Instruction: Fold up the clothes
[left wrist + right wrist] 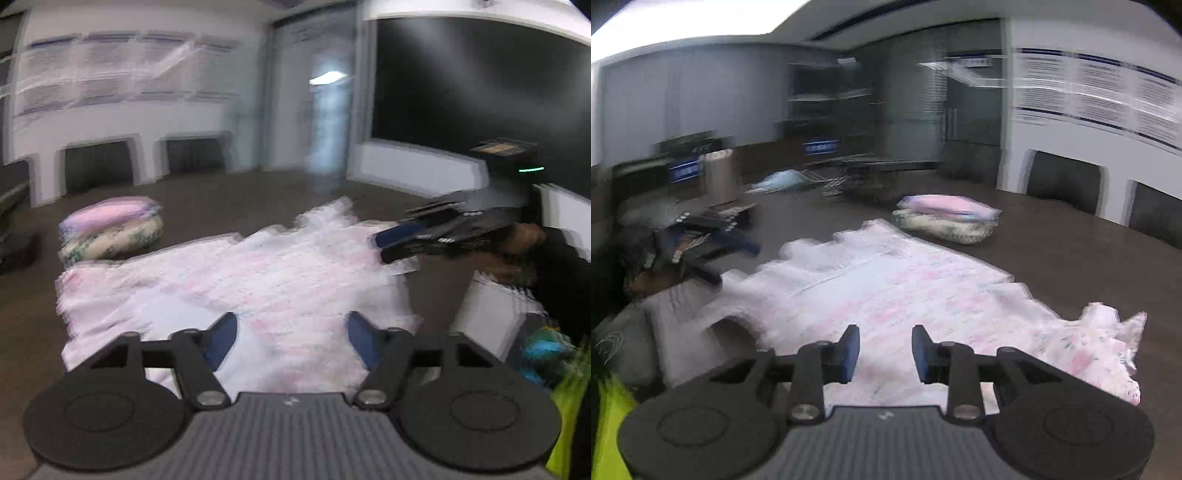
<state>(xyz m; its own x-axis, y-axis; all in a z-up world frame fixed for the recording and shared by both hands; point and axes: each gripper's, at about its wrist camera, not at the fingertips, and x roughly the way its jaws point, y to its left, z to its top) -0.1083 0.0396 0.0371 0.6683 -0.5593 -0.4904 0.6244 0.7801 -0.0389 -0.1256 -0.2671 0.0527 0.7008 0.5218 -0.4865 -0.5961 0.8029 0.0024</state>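
Observation:
A pale pink patterned garment [236,273] lies spread flat on the dark table; it also shows in the right wrist view [886,288]. My left gripper [291,336] is open and empty above the garment's near edge. My right gripper [885,350] is open and empty over the garment's near part; it also shows in the left wrist view [395,243], hovering over the garment's right side. In the right wrist view the left gripper [713,258] hangs at the garment's left side. Both views are blurred by motion.
A stack of folded clothes [110,229] sits on the table beyond the garment, also in the right wrist view [945,218]. A white bin [491,317] stands at the right. Chairs [1063,184] line the far table edge. A light blue cloth [783,181] lies far back.

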